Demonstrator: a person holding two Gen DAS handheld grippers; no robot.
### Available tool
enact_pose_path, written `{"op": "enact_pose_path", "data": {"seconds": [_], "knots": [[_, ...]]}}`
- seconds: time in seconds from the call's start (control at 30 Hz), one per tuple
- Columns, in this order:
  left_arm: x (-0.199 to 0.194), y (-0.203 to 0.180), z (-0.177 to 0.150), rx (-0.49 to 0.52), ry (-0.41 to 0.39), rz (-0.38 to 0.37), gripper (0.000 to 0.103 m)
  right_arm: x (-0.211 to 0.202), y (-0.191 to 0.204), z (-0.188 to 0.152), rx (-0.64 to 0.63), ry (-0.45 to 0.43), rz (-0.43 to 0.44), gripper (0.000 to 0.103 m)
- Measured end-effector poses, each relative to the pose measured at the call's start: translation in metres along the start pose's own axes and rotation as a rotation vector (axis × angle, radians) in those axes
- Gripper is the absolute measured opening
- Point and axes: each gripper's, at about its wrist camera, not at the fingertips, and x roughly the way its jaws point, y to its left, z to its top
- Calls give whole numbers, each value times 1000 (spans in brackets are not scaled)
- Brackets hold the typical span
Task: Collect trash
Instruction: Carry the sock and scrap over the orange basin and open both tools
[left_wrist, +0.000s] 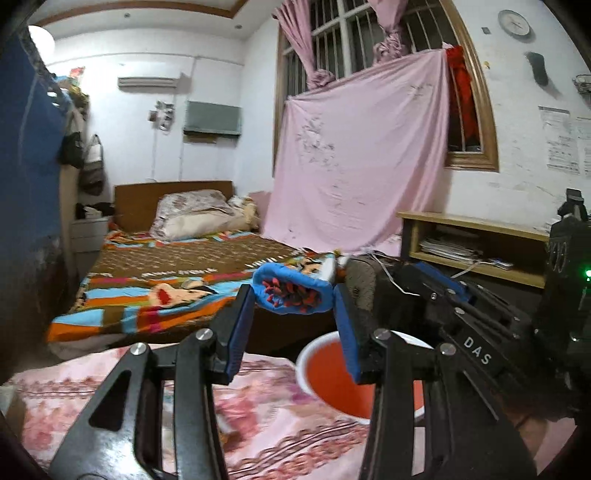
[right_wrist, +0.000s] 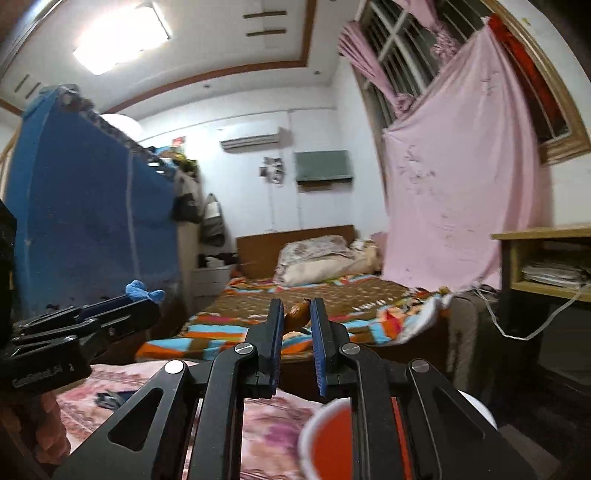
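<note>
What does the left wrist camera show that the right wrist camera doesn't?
Only the left wrist view: the left hand-held gripper closed on a blue wrapper with a red pattern, a wall clock, and papers on the wall.

Only the right wrist view: the right hand-held gripper shut on a small orange-brown scrap, and the ceiling light.

Both: the bed, the pink sheet over the window, the wooden shelf, and the red bin with a white rim below.
</note>
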Motion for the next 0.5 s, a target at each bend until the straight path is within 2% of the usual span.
{"op": "enact_pose_path", "data": {"seconds": [0.2, 0.33, 0.5], "knots": [[30, -27, -8, 33, 68, -65, 74, 8, -30, -15, 38, 90, -84, 13], [53, -36, -18, 37, 141, -96, 74, 22, -45, -33, 68, 193, -125, 13], [82, -44, -29, 25, 237, -109, 74, 25, -61, -46, 100, 258, -151, 13]]}}
